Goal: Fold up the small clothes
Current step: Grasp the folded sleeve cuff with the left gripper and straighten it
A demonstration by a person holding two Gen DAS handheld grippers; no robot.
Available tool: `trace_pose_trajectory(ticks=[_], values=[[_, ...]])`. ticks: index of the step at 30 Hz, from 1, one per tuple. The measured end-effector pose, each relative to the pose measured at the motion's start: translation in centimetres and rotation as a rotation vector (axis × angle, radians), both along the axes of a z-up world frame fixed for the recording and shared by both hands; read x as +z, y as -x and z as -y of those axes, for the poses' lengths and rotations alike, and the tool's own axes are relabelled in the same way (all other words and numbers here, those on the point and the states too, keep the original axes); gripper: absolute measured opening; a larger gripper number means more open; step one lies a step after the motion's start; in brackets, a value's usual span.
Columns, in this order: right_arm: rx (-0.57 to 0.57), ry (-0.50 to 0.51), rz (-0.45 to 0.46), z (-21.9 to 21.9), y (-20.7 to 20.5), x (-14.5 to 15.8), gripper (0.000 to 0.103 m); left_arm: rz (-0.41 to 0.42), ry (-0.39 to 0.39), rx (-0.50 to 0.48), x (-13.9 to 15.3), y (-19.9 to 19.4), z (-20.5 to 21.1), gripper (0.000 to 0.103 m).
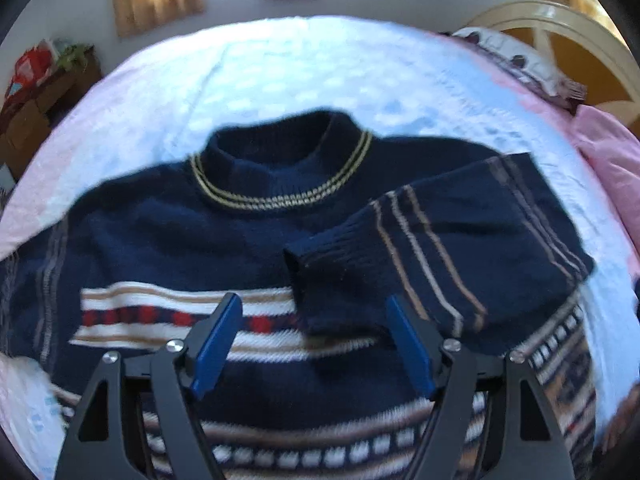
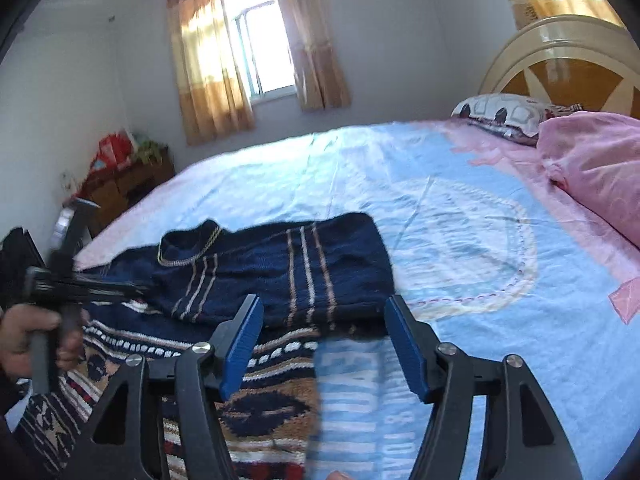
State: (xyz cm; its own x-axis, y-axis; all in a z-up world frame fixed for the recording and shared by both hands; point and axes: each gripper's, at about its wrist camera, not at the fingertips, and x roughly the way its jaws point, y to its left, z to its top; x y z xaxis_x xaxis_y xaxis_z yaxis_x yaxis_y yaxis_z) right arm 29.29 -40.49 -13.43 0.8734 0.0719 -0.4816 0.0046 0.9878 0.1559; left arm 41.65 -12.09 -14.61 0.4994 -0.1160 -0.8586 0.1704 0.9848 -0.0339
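Note:
A small navy knit sweater (image 1: 168, 236) with tan, white and red stripes lies flat on the bed, collar away from me. Its right sleeve (image 1: 432, 256) is folded across the chest, cuff near the middle. My left gripper (image 1: 314, 306) is open and empty, hovering just above the striped chest near the cuff. The sweater also shows in the right wrist view (image 2: 280, 276). My right gripper (image 2: 324, 308) is open and empty above the sweater's right edge. The left gripper (image 2: 60, 276) shows at the left of the right wrist view, held in a hand.
The sweater lies on a light blue and pink bedsheet (image 2: 460, 216). A pink blanket (image 2: 600, 168) and a patterned pillow (image 2: 504, 114) lie by the headboard (image 2: 560, 60) at right. A wooden cabinet (image 2: 120, 184) stands by the far wall under a curtained window.

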Motion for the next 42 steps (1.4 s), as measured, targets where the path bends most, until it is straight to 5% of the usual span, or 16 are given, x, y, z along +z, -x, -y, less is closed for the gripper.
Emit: trace_pose_trajectory(ticks=[3,5,6,7,21,36,42], values=[[0.008,-0.04,-0.006,0.8,-0.2,-0.4,0.065,-0.034,-0.006,0.021,-1.8,-1.4,0.7,0.077],[0.004,-0.038,-0.005,1.1,-0.2,-0.6,0.065,-0.004,0.051,0.058,-1.5,-1.3,0.4,0.05],[-0.001,-0.035,-0.002,1.1,-0.1,-0.7,0.065,-0.001,0.07,0.045,-1.3,-1.3,0.6,0.025],[0.001,-0.04,0.0,1.1,-0.1,-0.7,0.065,-0.005,0.078,0.023,-1.0,-1.2,0.8,0.018],[0.011,-0.034,-0.003,0.6,0.3,-1.4,0.067,0.175,0.082,0.014,6.5,1.0,-5.6,0.015],[0.014,-0.016,-0.06,0.2,-0.6,-2.2,0.068,0.115,0.05,0.112,2.2,-1.1,-9.8,0.015],[0.069,-0.006,-0.104,-1.0,-3.1,0.4,0.068,0.096,0.048,0.145,0.3,-2.2,-10.5,0.015]])
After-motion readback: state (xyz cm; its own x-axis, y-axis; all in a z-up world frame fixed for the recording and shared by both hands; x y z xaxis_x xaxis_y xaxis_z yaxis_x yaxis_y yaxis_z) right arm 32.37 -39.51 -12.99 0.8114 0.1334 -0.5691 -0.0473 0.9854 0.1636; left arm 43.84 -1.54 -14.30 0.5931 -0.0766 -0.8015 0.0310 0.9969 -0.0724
